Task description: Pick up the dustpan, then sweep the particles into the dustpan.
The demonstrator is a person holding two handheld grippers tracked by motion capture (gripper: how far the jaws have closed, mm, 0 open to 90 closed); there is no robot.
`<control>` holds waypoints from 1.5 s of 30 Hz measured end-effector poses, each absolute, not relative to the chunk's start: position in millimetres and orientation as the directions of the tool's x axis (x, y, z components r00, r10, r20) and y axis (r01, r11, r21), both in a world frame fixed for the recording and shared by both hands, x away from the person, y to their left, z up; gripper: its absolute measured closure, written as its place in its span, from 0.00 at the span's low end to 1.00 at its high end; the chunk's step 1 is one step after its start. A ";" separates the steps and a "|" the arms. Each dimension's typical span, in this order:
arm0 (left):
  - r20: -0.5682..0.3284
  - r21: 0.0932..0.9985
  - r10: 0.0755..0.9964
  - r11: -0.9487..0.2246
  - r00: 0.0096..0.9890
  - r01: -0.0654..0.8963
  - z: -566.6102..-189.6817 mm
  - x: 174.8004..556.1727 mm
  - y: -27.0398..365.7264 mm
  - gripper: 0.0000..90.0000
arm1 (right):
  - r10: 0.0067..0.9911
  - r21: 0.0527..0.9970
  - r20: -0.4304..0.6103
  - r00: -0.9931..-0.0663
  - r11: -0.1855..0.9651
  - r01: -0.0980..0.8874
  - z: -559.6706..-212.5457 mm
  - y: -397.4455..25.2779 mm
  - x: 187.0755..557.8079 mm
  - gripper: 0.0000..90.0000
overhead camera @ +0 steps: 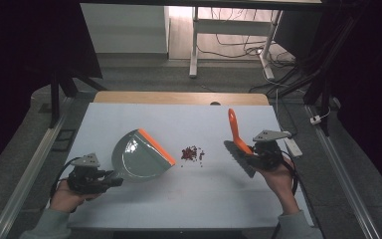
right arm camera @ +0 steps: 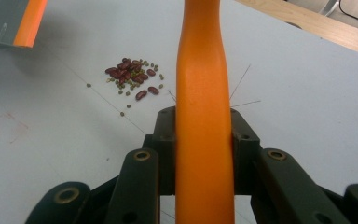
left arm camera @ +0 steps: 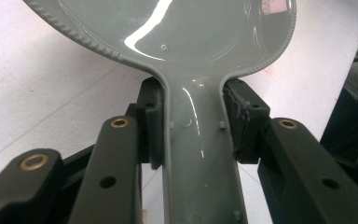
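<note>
A: Item one, your left gripper (overhead camera: 110,180)?
B: Near the table's (overhead camera: 129,209) left edge, toward the near side. Its fingers (left arm camera: 150,122) are clamped on the handle of the grey dustpan (overhead camera: 138,157), whose orange lip faces the table's middle.

A: Item two, your right gripper (overhead camera: 251,155)?
B: Near the right edge. Its fingers (right arm camera: 165,140) are clenched around the orange brush (overhead camera: 235,130), handle pointing toward the far edge.

A: Item three, loose goods?
B: A small heap of red and green beans (overhead camera: 191,153), mid-table, between dustpan lip and brush, touching neither.
</note>
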State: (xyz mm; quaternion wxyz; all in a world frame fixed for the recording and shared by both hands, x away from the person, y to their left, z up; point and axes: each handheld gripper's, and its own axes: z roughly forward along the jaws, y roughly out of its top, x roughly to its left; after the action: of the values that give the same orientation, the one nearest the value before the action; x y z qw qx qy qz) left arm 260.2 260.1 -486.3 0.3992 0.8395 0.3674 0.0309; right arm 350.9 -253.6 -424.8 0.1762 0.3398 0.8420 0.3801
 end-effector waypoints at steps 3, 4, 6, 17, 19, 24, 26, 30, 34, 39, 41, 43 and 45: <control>-0.240 0.689 0.632 -0.424 0.737 0.588 -486.7 259.8 258.7 0.69 | 0.705 0.758 -0.040 -0.708 0.483 0.439 -425.7 -252.7 350.9 0.78; -0.240 0.689 0.632 -0.424 0.737 0.587 -486.6 259.7 258.4 0.69 | 0.705 0.756 -0.041 -0.708 0.485 0.439 -425.9 -252.5 350.9 0.78; -0.243 0.688 0.628 -0.425 0.739 0.588 -486.6 259.6 258.3 0.69 | 0.703 0.755 -0.044 -0.710 0.489 0.438 -426.2 -252.1 351.0 0.78; -0.247 0.655 0.595 -0.479 0.765 0.585 -490.2 259.7 251.6 0.69 | 0.705 0.750 -0.047 -0.708 0.493 0.441 -428.2 -250.8 351.0 0.78; -0.251 0.647 0.593 -0.485 0.765 0.588 -491.8 260.1 249.6 0.69 | 0.705 0.750 -0.049 -0.708 0.494 0.440 -428.3 -250.6 351.0 0.78; -0.259 0.629 0.587 -0.500 0.767 0.595 -494.8 261.2 247.0 0.69 | 0.704 0.749 -0.054 -0.708 0.498 0.438 -428.7 -250.3 351.1 0.78; -0.265 0.625 0.582 -0.503 0.768 0.597 -495.9 261.6 246.3 0.69 | 0.704 0.747 -0.054 -0.708 0.499 0.440 -429.0 -250.1 351.1 0.78; -0.276 0.616 0.574 -0.510 0.771 0.600 -499.0 263.1 243.7 0.69 | 0.704 0.748 -0.052 -0.709 0.498 0.439 -428.9 -249.4 350.8 0.78; -0.269 0.601 0.576 -0.527 0.772 0.602 -502.0 264.1 238.8 0.69 | 0.701 0.751 -0.052 -0.711 0.497 0.435 -428.3 -247.5 350.0 0.78; -0.272 0.599 0.566 -0.533 0.778 0.598 -502.7 265.2 235.0 0.69 | 0.698 0.751 -0.057 -0.714 0.501 0.430 -427.6 -246.0 349.8 0.78; -0.274 0.599 0.562 -0.535 0.780 0.596 -503.3 266.3 232.7 0.69 | 0.697 0.753 -0.056 -0.715 0.499 0.428 -427.2 -244.7 350.4 0.78; -0.273 0.595 0.560 -0.541 0.782 0.595 -504.0 267.6 230.3 0.69 | 0.703 0.750 -0.053 -0.709 0.497 0.437 -427.5 -241.8 353.2 0.78; -0.275 0.590 0.555 -0.547 0.785 0.594 -505.1 269.3 228.4 0.69 | 0.703 0.750 -0.051 -0.710 0.496 0.437 -428.0 -240.2 354.1 0.78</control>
State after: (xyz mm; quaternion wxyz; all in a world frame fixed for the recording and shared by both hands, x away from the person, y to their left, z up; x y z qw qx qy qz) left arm 269.3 228.4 -505.1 0.3460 0.8790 0.3268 -0.0277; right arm 354.1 -240.2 -428.0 0.1781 0.3367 0.8464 0.3721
